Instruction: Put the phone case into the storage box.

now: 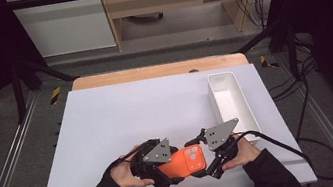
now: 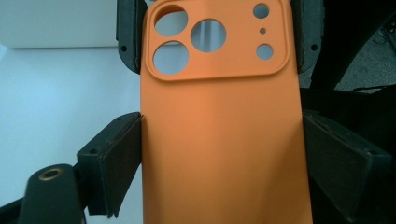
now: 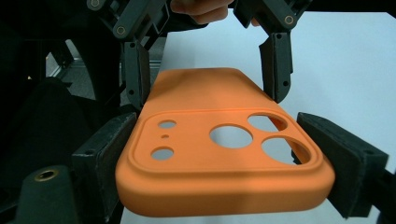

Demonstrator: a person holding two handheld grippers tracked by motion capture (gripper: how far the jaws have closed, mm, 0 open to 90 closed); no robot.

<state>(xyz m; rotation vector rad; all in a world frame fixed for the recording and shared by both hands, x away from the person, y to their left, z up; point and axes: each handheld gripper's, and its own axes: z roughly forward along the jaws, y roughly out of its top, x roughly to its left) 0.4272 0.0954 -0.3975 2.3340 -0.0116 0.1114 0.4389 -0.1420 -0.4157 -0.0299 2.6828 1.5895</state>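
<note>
An orange phone case (image 1: 185,162) is held just above the near edge of a white board (image 1: 124,125) laid on a wooden table (image 1: 158,71). The left gripper (image 1: 162,171) is clamped across its plain end, the right gripper (image 1: 209,163) across its camera end. A white tray (image 1: 217,83) stands right. Grey floor and cabinets are seen beyond.

An orange phone case (image 1: 185,162) with round camera cut-outs is empty. It hangs level above the table's near edge, back face up.
</note>
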